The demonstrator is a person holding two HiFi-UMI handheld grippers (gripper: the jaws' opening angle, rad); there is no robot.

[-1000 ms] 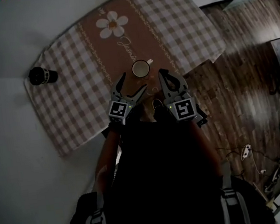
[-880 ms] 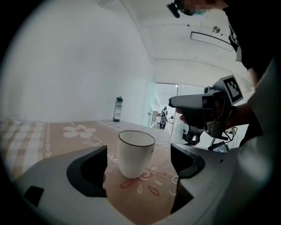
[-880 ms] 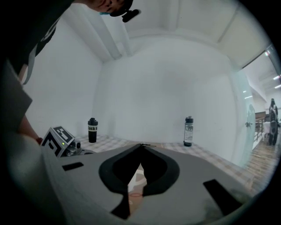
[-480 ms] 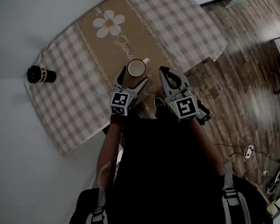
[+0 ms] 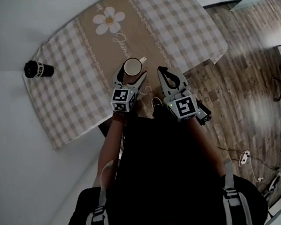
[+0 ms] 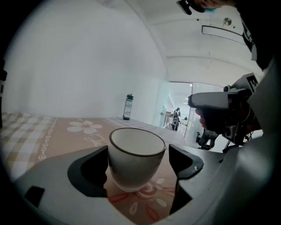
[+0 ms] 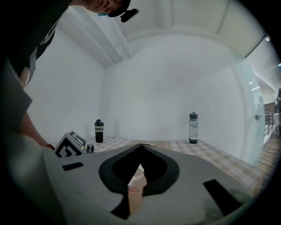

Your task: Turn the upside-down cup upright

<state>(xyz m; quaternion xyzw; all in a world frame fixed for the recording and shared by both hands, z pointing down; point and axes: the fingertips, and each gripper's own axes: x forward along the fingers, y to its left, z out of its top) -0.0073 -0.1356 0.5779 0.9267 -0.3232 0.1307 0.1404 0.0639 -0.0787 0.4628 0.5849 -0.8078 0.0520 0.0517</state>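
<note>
Nearest, the right tongs (image 7: 141,147) are pinched together with nothing in them, just right of the cup (image 5: 132,66). Beside them the left tongs (image 6: 138,148) stand wide. Their jaws have just been easing inward, with the cup between them and a gap showing on its right side. The cup stands upright, mouth up, on the brown middle strip of the checked, cloth-covered tabletop (image 5: 77,86), near its front edge. Farther off, a black bottle (image 5: 38,69) stands at the left corner and a dark bottle (image 6: 127,107) at the far edge.
</note>
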